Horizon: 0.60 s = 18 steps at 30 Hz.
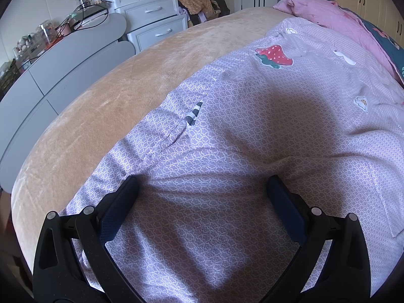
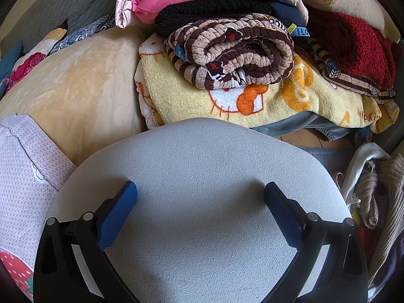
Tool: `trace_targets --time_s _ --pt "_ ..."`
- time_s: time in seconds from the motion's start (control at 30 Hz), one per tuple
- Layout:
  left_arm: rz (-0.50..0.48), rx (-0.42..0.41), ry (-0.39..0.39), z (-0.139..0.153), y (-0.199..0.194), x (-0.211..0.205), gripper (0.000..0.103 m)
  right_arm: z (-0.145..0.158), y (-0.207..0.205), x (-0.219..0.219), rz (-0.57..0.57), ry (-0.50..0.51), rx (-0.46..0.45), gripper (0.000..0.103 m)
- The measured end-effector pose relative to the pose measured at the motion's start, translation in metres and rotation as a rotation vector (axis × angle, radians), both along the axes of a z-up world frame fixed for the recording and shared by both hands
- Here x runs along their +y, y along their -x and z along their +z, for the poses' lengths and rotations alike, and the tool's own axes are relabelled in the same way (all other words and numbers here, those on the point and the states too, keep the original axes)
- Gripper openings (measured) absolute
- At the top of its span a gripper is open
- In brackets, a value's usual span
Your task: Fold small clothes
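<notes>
A lilac patterned garment [image 1: 252,126] with a red strawberry patch [image 1: 274,56] lies spread on a tan plush bed cover [image 1: 121,85]. My left gripper [image 1: 203,189] hovers just over its near part, jaws wide open, nothing between the blue pads [image 1: 118,209]. In the right wrist view the same garment [image 2: 22,176] shows at the left edge with part of the strawberry [image 2: 15,265]. My right gripper [image 2: 200,194] is open over a grey rounded padded surface [image 2: 202,202], apart from the garment, holding nothing.
A pile of clothes and blankets [image 2: 252,50] is heaped beyond the grey surface, with more knitwear [image 2: 378,202] at the right. White drawers [image 1: 151,12] and a cluttered grey desk [image 1: 63,58] stand left of the bed. A pink quilt [image 1: 328,17] lies at the far right.
</notes>
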<state>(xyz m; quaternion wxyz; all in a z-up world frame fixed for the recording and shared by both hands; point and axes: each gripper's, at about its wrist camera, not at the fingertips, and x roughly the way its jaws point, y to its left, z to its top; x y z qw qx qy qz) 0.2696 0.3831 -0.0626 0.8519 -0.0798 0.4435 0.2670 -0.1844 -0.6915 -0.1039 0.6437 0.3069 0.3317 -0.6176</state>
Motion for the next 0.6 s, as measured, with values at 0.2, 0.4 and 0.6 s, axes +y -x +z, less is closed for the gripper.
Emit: trace_targets --time_s 0.2,0.4,0.6 --pt "0.0 0.0 -0.001 0.0001 0.0001 -0.0001 0.095 0.0002 0.0001 0.0001 0.0 0.0 0.0 0.099" --pt "-0.001 -0.002 0.016 -0.0006 0.0003 0.0035 0.095 0.0 0.0 0.0 0.0 0.0 0.0 0.099" --pt "-0.002 -0.012 0.027 0.0 0.0025 0.0044 0.095 0.0 0.0 0.0 0.0 0.0 0.0 0.099"
